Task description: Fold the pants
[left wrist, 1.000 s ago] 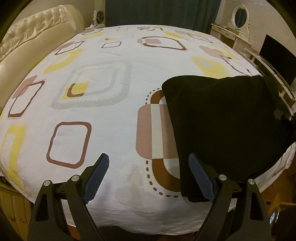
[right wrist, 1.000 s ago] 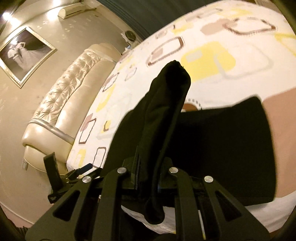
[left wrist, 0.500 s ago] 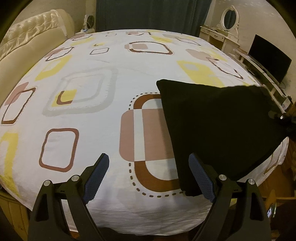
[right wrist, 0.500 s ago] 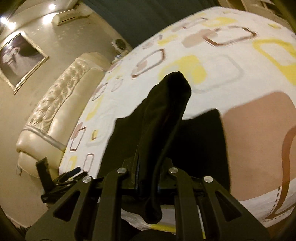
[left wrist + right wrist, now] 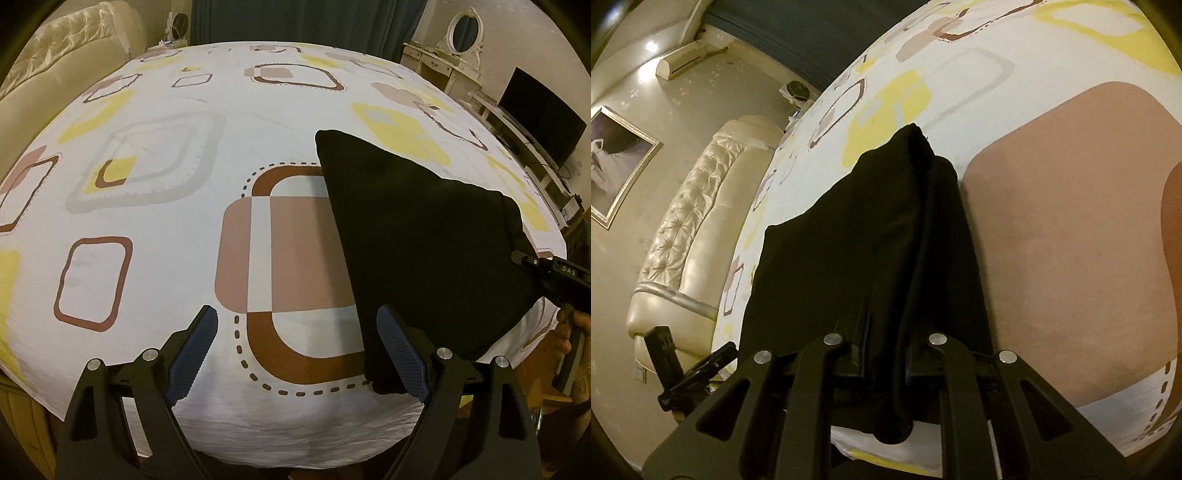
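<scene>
Left tool (image 5: 297, 354) with black angular open-frame arms, silver round screws, blue cross-hatched pads (image 5: 192, 350), right tool (image 5: 886, 332) with matching black arms and silver screws, white "DAS" lettering on its side

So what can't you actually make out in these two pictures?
- Right gripper pads, right wrist view: hidden inside the bunched black pants.
- Number of folded layers, left wrist view: the pants are uniformly black.
- Person's hand, left wrist view: cut off by the right edge.
</scene>
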A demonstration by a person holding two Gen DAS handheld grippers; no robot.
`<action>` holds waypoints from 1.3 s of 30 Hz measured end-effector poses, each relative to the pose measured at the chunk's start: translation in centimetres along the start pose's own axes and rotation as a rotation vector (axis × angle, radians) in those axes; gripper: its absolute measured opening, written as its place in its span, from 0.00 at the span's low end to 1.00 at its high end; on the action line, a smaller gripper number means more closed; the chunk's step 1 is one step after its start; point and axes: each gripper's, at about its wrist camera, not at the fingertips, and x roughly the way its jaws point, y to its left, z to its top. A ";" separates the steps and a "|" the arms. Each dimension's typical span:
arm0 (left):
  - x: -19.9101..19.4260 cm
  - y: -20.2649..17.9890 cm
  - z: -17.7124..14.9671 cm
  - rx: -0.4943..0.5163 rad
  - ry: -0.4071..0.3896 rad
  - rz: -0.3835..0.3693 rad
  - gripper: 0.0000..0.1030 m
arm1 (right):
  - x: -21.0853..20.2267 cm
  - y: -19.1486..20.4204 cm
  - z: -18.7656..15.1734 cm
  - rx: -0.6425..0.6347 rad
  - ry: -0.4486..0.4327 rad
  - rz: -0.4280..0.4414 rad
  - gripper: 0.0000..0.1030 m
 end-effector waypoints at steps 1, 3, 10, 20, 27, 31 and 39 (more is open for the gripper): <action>0.1 0.0 0.0 -0.003 0.003 -0.002 0.84 | -0.5 -0.9 0.0 0.006 -0.005 0.006 0.13; 0.2 0.2 -0.1 -0.008 0.009 -0.010 0.84 | -1.1 -1.2 -0.2 0.019 -0.015 0.010 0.14; 0.6 0.3 -0.1 -0.017 0.024 -0.032 0.84 | -2.9 -2.3 -1.0 0.049 -0.053 -0.009 0.13; 0.6 2.2 -0.1 -0.101 0.065 -0.213 0.84 | -7.2 -4.1 -1.2 0.133 -0.135 -0.016 0.41; 2.3 2.9 0.3 -0.171 0.113 -0.389 0.84 | -6.6 -3.2 -1.1 0.106 -0.105 0.037 0.58; 3.5 1.4 0.3 -0.174 0.135 -0.481 0.84 | -4.3 -2.9 -1.3 0.112 -0.045 0.057 0.58; 5.9 -0.8 0.5 -0.204 0.171 -0.528 0.84 | -1.3 -3.0 -1.8 0.126 0.036 0.072 0.62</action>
